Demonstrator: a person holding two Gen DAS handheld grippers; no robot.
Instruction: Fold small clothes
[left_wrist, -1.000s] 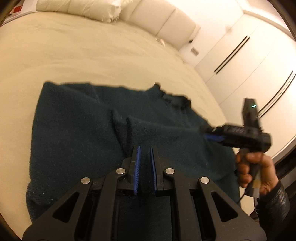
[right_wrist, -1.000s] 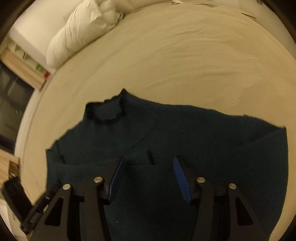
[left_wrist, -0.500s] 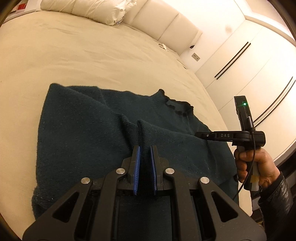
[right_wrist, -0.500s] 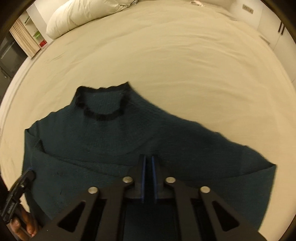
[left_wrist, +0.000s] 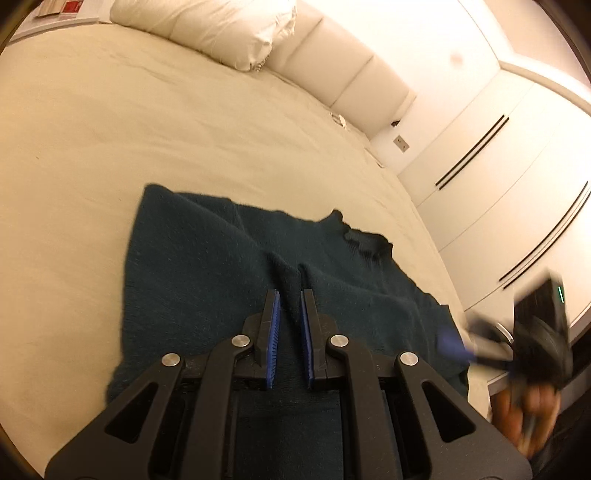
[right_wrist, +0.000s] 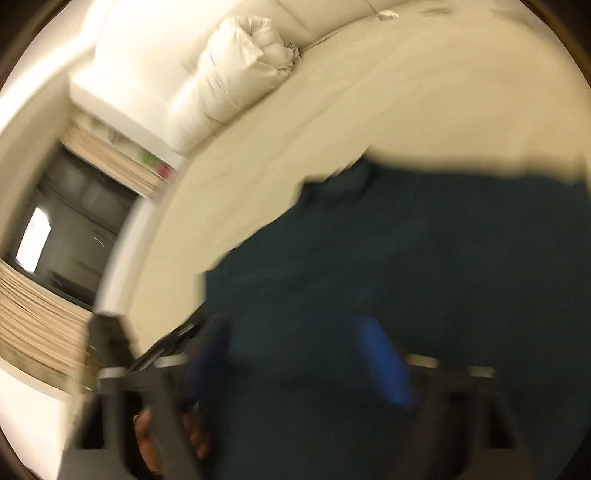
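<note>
A wide bed (left_wrist: 110, 155) with a smooth cream cover fills most of both views. At its head lie a white pillow (left_wrist: 207, 33) and a padded cream headboard (left_wrist: 340, 74). Past the bed's far side stand white wardrobe doors (left_wrist: 509, 192) with thin dark slot handles, and a wall socket (left_wrist: 401, 143) sits low by the corner. The right wrist view, heavily blurred, shows a dark window (right_wrist: 74, 236) with pale blinds beside the bed. No container shows in either view.

The dark teal sweater (left_wrist: 207, 273) lies spread on the near part of the bed, its neckline (left_wrist: 364, 245) towards the wardrobe side. The left tool (left_wrist: 290, 314) is clenched on a raised fold of the sweater's knit, pinched between its blue pads. The right tool (right_wrist: 295, 354) hangs just over the sweater with its jaws opening and nothing pressed between them; in the left view it is a blur at the bed's edge.
</note>
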